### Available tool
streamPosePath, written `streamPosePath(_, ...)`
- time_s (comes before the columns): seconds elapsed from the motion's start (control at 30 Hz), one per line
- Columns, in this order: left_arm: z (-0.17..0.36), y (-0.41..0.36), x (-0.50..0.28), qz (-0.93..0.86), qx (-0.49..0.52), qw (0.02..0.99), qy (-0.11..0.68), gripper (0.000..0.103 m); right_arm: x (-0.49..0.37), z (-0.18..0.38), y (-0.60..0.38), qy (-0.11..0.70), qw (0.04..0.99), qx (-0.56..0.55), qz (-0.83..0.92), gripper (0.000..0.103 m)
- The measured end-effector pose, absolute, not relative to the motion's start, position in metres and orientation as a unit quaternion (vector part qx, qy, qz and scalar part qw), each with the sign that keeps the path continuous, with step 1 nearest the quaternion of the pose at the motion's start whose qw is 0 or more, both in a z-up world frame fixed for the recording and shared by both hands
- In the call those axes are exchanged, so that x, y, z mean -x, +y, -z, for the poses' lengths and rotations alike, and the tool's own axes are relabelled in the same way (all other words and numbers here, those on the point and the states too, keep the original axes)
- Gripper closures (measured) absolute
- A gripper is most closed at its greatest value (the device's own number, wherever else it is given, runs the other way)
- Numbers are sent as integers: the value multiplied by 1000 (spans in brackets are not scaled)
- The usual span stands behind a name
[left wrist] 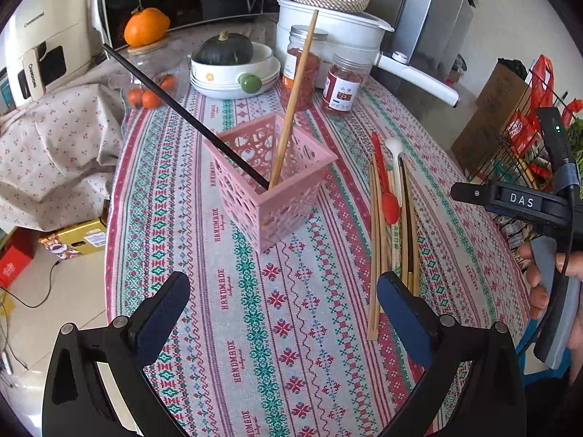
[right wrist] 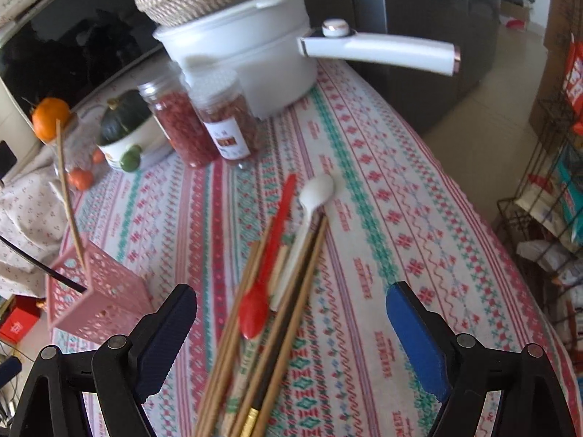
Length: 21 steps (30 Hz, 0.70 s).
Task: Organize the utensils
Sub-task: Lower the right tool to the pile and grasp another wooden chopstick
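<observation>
A pink openwork basket [left wrist: 269, 185] stands on the patterned tablecloth, with a black chopstick [left wrist: 182, 116] and a wooden chopstick [left wrist: 295, 98] leaning in it. My left gripper [left wrist: 282, 313] hovers open and empty in front of it. To its right lies a pile of utensils: a red spoon [left wrist: 388, 204], a white spoon [left wrist: 395, 149] and several wooden chopsticks [left wrist: 375, 255]. My right gripper [right wrist: 291, 327] is open above that pile, nothing pinched. The red spoon [right wrist: 255, 309], white spoon [right wrist: 317, 189] and chopsticks [right wrist: 291, 302] run between its fingers on the cloth. The basket [right wrist: 98, 298] sits to its left.
Behind the basket stand two jars [left wrist: 340, 85], stacked bowls holding a green squash [left wrist: 233, 73], an orange [left wrist: 145, 27] and a white pot [right wrist: 247, 51] with a long handle. The table edge [right wrist: 510, 255] drops off at right, near a wire rack [right wrist: 546, 200]. A person's hand [left wrist: 539, 280] is at right.
</observation>
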<state>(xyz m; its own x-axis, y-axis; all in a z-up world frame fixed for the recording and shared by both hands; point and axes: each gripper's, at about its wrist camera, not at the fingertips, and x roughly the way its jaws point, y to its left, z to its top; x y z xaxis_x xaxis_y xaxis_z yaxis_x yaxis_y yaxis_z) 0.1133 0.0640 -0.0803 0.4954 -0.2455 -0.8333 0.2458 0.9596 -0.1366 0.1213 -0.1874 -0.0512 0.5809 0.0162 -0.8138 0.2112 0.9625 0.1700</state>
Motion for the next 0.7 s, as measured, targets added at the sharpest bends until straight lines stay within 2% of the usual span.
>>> streamPosePath(0.3,90,54,-117,140,-19,859,492,0,-135,108,-202,552,823,-118,66,14)
streamPosePath(0.7,91,51,-116,144,-32,858,491,0,-158,147,-206,591,793,-107,99,14)
